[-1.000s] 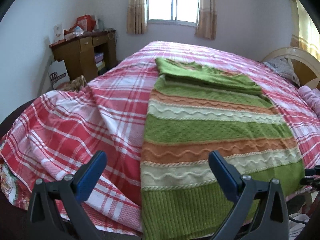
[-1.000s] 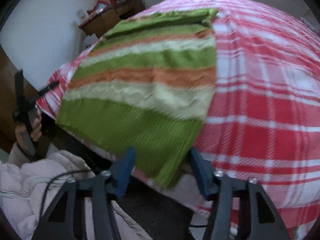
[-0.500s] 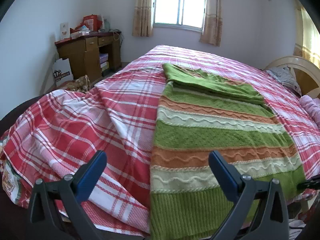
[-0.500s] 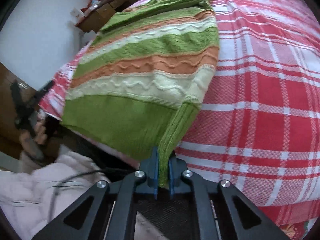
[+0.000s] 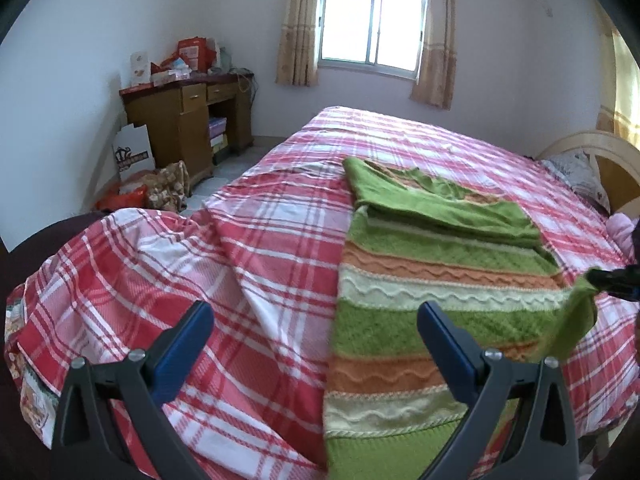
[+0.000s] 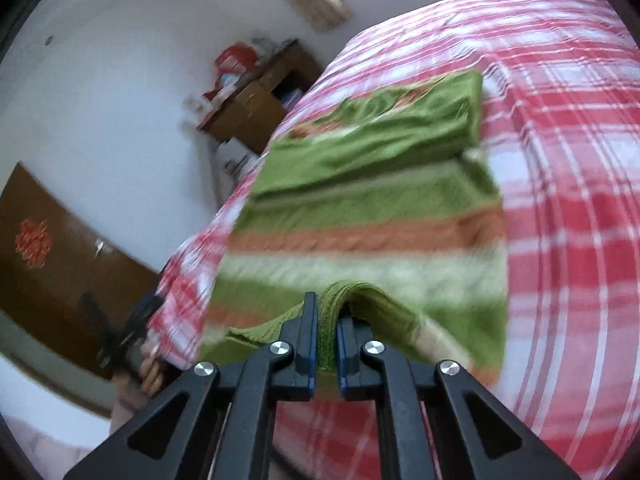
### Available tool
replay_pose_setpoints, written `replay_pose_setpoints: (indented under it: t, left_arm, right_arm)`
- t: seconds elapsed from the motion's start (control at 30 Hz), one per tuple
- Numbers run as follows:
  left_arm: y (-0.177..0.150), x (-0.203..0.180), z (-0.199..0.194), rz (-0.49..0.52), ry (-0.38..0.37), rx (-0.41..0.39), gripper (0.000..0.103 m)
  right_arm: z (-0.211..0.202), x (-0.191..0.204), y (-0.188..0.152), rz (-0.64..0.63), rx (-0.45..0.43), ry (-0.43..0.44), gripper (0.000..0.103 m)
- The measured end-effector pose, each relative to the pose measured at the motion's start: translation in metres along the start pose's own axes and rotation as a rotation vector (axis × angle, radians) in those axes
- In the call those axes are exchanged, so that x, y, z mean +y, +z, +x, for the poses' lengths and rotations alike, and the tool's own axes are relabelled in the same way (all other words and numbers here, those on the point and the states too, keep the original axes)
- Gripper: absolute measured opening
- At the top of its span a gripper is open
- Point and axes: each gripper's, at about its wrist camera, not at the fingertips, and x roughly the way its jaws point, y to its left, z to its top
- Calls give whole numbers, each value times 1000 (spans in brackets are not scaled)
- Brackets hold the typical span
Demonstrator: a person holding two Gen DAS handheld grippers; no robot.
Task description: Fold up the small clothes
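A knitted sweater (image 5: pixel 420 272) striped green, orange and cream lies flat on the plaid bed, its sleeves folded across the far end. My right gripper (image 6: pixel 326 320) is shut on the green hem corner nearest it. It holds that corner lifted and curled over the sweater (image 6: pixel 360 208). In the left wrist view the right gripper (image 5: pixel 616 280) shows at the right edge with the green corner hanging from it. My left gripper (image 5: pixel 314 320) stands open above the near left part of the sweater's hem, nothing between its fingers. From the right wrist it appears blurred at lower left, left gripper (image 6: pixel 120 336) in a hand.
The red and white plaid bedspread (image 5: pixel 240 240) covers the whole bed. A wooden desk (image 5: pixel 188 120) with boxes stands against the left wall, bags on the floor beside it. A headboard (image 5: pixel 600 152) and a pillow lie at the far right. A window is at the back.
The right gripper closed on the sweater's hem corner, then raised it and carried it over the sweater. The left gripper drew back a little and stayed open.
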Motion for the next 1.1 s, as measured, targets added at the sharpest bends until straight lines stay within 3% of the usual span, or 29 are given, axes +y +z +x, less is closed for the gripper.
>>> replay_pose_setpoints:
  t: [0.13,0.3,0.4,0.53,0.63,0.77,0.83,0.9,1.0,1.1]
  left_arm:
    - [4,7,4,0,4,11,103]
    - [5,9,15,26,-27,42,103]
    - [3,4,24,46,-84,80,103]
    - [-5,-11,40,73,-101,106,101]
    - [-12,-19,56,68,-137,154,84]
    - [-19,-29,71,73,-154,196,70]
    - [-22,-31,73,64,-173,208,43]
    - [-25,-34,74,65,-178,211,23]
    - [-26,-40,70,96,-170,190,15]
    - [-28,-46,66,114,-177,169,14]
  right_arm:
    - [20,-29,19,85,-24,-60,7]
    - [44,-52,16,145,-12,-102,7]
    - [47,-54,14,153,-20,-100,7]
    - [47,-48,13,114,-19,-123,7]
    - [48,-45,13,100,-20,-135,7]
    - [49,-46,12,103,-23,-131,7]
    - [49,-46,12,101,-26,-128,7]
    - [48,-46,11,99,-30,-127,7]
    - [48,-47,9,103,-35,-126,7]
    - [47,-50,8,117,-43,-108,8]
